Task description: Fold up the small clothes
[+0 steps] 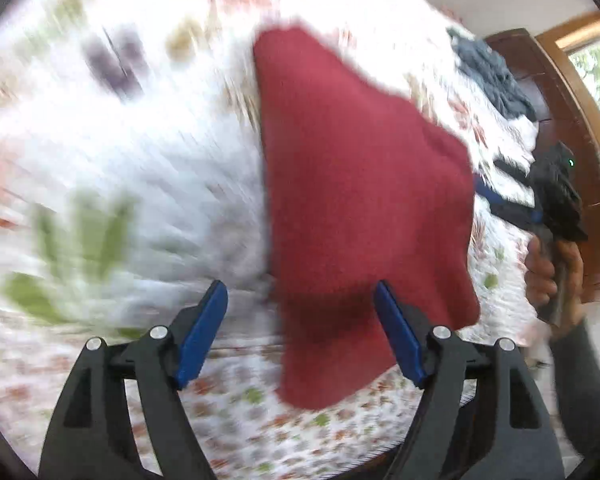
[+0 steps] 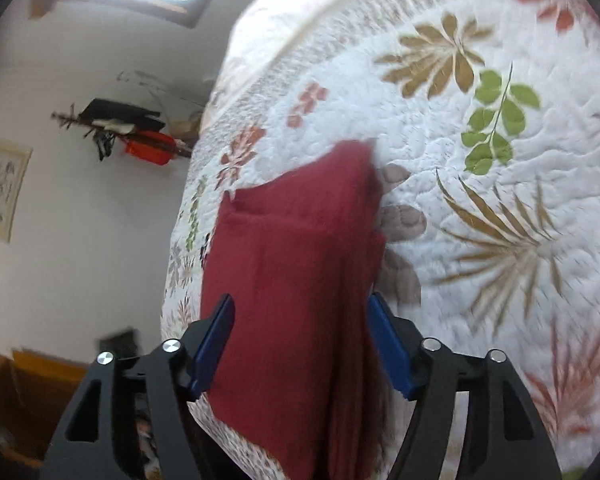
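Both tools, left (image 1: 300,300) and right (image 2: 300,316), gape wide around a red cloth (image 1: 356,208), seemingly unclamped, over the quilt (image 2: 460,200).

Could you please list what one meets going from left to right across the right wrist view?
Framed picture on the wall → black shelf with an orange container → red cloth → floral quilt.

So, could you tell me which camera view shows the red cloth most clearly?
The right wrist view: the red cloth is fairly sharp there, showing folds and layered edges. The left wrist view shows the same cloth motion-blurred, with no fold detail.
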